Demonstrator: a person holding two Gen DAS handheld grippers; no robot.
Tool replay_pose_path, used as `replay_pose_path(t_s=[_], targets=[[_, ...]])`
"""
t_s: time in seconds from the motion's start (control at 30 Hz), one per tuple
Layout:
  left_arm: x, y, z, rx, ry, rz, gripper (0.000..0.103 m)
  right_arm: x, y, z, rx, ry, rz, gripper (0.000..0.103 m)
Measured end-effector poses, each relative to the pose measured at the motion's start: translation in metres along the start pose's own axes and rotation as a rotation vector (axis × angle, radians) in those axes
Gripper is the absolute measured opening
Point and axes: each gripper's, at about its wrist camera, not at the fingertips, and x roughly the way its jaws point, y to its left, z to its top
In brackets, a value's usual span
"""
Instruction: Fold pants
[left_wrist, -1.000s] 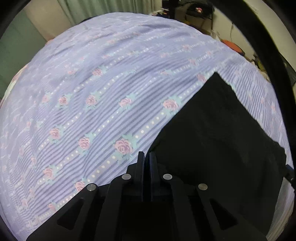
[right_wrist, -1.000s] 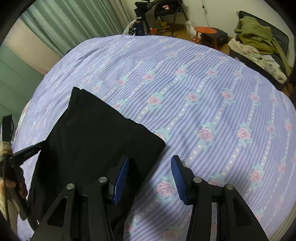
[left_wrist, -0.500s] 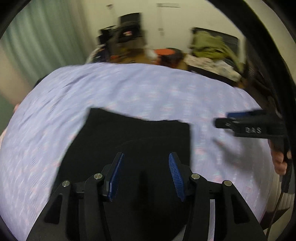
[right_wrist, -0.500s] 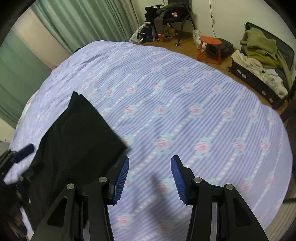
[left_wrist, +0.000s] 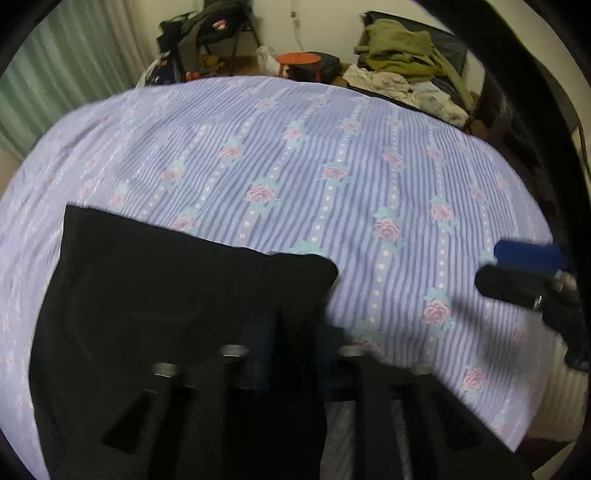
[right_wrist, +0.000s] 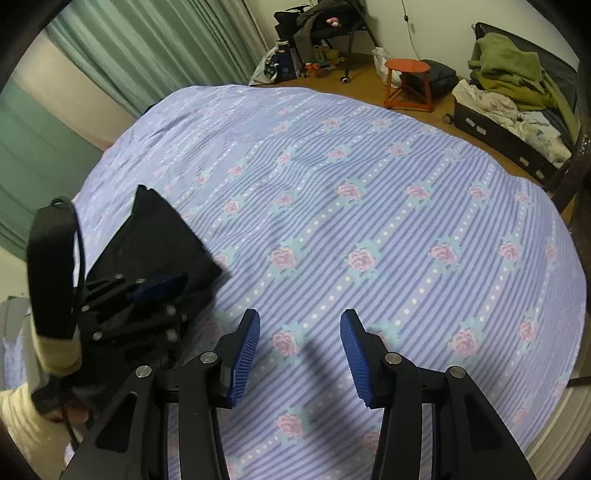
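The pants (left_wrist: 177, 295), black and folded into a flat rectangle, lie on the bed (left_wrist: 332, 155), which is covered in a lilac striped sheet with pink roses. In the left wrist view the left tool (left_wrist: 291, 350) is directly over the near right part of the pants. Its fingers are blurred and dark against the black cloth. Its jaws have just been closing and now stand together; whether a fold of cloth is pinched between them cannot be told. The far edge of the pants runs across ahead of this tool, with the far right corner just ahead and to its right.

In the right wrist view the right tool (right_wrist: 299, 354) hangs over bare sheet, its blue ribbed pads (right_wrist: 245, 354) apart with nothing between them. The pants (right_wrist: 155, 229) lie ahead and to its left, well clear of its fingers. The left tool (right_wrist: 155, 288) shows there too, at the near end of the pants, held by a hand (right_wrist: 62, 402) in a pale sleeve (right_wrist: 22, 417).

In the left wrist view the right tool (left_wrist: 524, 269) appears at the right edge, off to the right of the pants and apart from them.

Beyond the bed, ahead of both tools, stand an orange stool (right_wrist: 406, 85), a green curtain (right_wrist: 155, 40) and a heap of clothes (right_wrist: 517, 77).
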Motion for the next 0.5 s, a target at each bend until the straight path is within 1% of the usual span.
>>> replay_pose_path(t_s=[0.07, 0.13, 0.17, 0.2, 0.23, 0.27, 0.33, 0.43, 0.5], targets=[[-0.013, 0.014, 0.003, -0.078, -0.046, -0.038, 0.007, 0.001, 0.004, 0.001, -0.010, 0.000, 0.027, 0.046], [-0.035, 0.036, 0.001, -0.179, -0.102, -0.065, 0.007, 0.006, 0.014, 0.003, -0.038, 0.005, 0.083, 0.046], [-0.045, 0.048, -0.002, -0.219, -0.122, -0.073, 0.007, 0.008, 0.017, 0.003, -0.045, 0.010, 0.101, 0.046], [-0.055, 0.061, -0.004, -0.262, -0.148, -0.078, 0.007, 0.013, 0.024, 0.005, -0.057, 0.022, 0.139, 0.046], [-0.062, 0.070, -0.006, -0.287, -0.165, -0.068, 0.007, 0.017, 0.029, 0.007, -0.064, 0.031, 0.162, 0.046], [-0.065, 0.077, -0.006, -0.308, -0.179, -0.052, 0.007, 0.025, 0.037, 0.010, -0.078, 0.041, 0.192, 0.046], [-0.074, 0.092, -0.011, -0.347, -0.204, -0.025, 0.007, 0.035, 0.050, 0.013, -0.105, 0.052, 0.224, 0.046], [-0.072, 0.099, -0.012, -0.374, -0.207, -0.011, 0.007, 0.060, 0.068, 0.022, -0.130, 0.081, 0.245, 0.046], [-0.075, 0.102, -0.019, -0.377, -0.205, -0.012, 0.007, 0.074, 0.073, 0.028, -0.113, 0.104, 0.264, 0.046]])
